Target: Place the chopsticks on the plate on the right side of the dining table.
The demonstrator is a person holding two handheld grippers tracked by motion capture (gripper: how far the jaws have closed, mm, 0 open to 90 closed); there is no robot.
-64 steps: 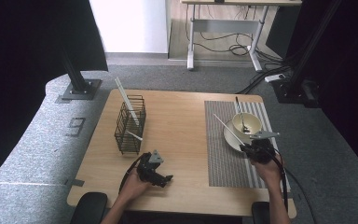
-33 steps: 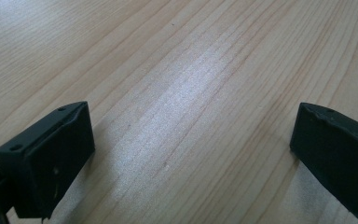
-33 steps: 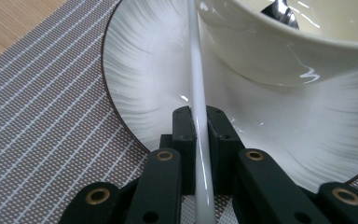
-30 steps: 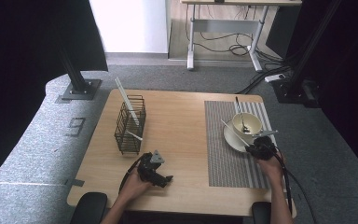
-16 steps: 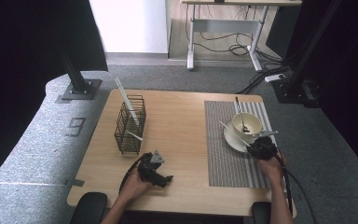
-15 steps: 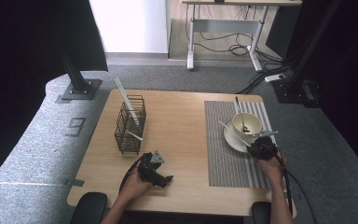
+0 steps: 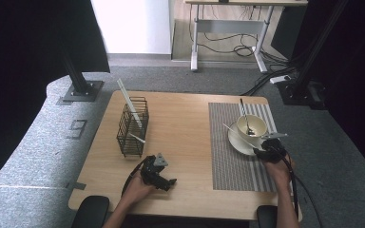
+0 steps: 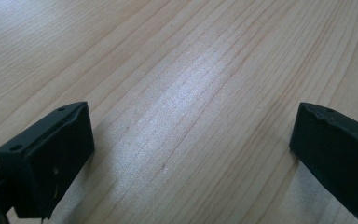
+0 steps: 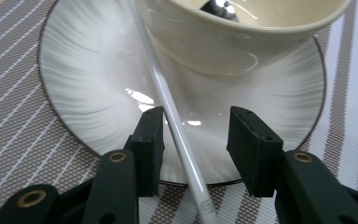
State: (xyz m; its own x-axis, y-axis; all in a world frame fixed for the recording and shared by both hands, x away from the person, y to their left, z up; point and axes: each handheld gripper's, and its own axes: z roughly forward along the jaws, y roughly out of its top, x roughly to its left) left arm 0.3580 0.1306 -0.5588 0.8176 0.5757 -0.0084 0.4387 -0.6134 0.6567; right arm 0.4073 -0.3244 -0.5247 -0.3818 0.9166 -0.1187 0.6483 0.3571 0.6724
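Your right hand-held gripper (image 9: 193,140) has just been opening, jaws now spread w/ the chopstick (image 9: 168,102) loose between them on the saucer (image 9: 79,84). Pull back crooked & you'll flick it off. Left hand-held gripper (image 8: 191,154) spread over the bench (image 8: 191,70).

Floor marking (image 7: 78,128), seemingly "9"

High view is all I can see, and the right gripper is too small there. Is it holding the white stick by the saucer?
Observer: In the right gripper view, the right gripper has just been opening. The white stick lies between its jaws, close to one pad, not clamped.
Operator: Where does the stick rest?
Observer: Across the saucer, passing close beside the cup.
Operator: And the left gripper?
Observer: The left gripper is open wide over bare table, with nothing between its jaws.
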